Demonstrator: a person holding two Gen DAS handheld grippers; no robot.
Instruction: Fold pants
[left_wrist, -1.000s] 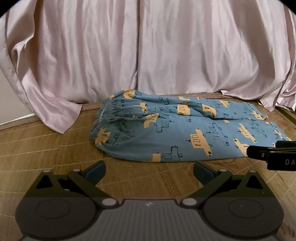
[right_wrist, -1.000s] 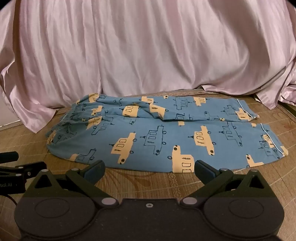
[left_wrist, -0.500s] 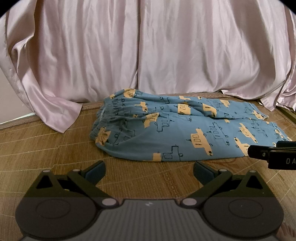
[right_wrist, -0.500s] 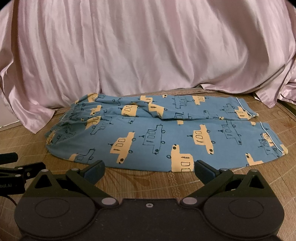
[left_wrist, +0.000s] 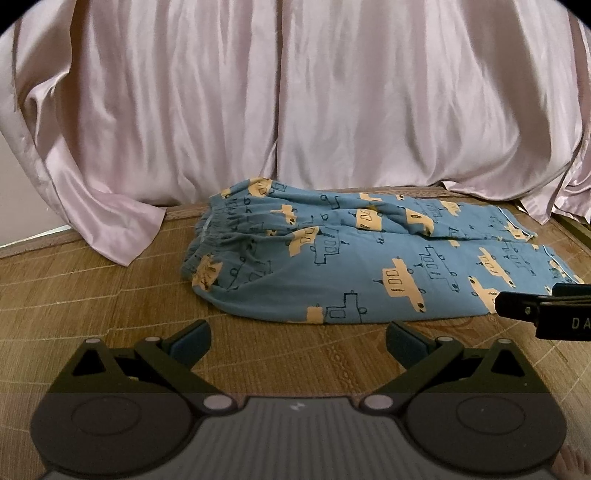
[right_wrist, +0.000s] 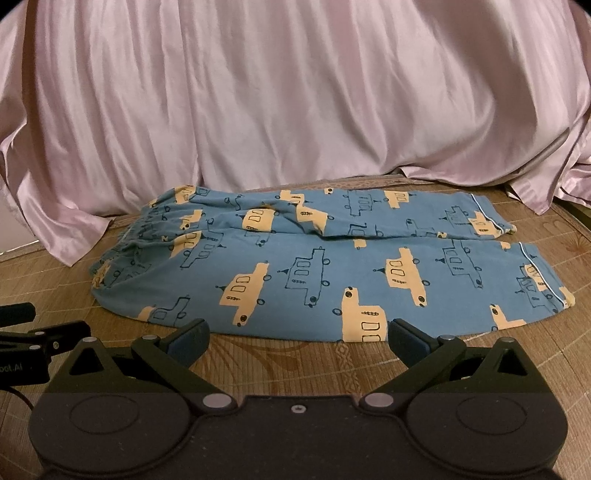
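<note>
**Both hand-held grippers open, pants almost unmoved in frame**

Nearest, left wrist view: left hand-held gripper (left_wrist: 297, 338) with jaws spread wide, nothing between the blue pads, hanging above a woven bamboo mat (left_wrist: 92, 295). The tip of the right hand-held gripper (left_wrist: 532, 312) pokes in at the right edge, just in front of the near pant leg's hem end. Against a second ago the pants sit a touch lower and nearer in this view, so the left gripper has crept forward slightly; jaw spread unchanged.

Right wrist view: right hand-held gripper (right_wrist: 297, 338) likewise wide open and empty over the mat (right_wrist: 277, 354), pads just short of the near edge of the cloth. The left hand-held gripper (right_wrist: 44, 338) shows at the left edge. Framing here is close to the earlier picture, with only a slight shift.

Middle ground: pants (right_wrist: 314, 273), blue with yellow and outlined vehicles, lie flat on the mat with the legs side by side, the far leg overlapping slightly onto the near one. Gathered waistband (left_wrist: 218, 236) to the left, white-piped hems (right_wrist: 535, 273) to the right. Lay of the cloth unchanged from both earlier pictures.

Far: pink satin drape (left_wrist: 295, 103) hangs across the whole background, its lower folds pooling on the mat beyond the pants.
</note>
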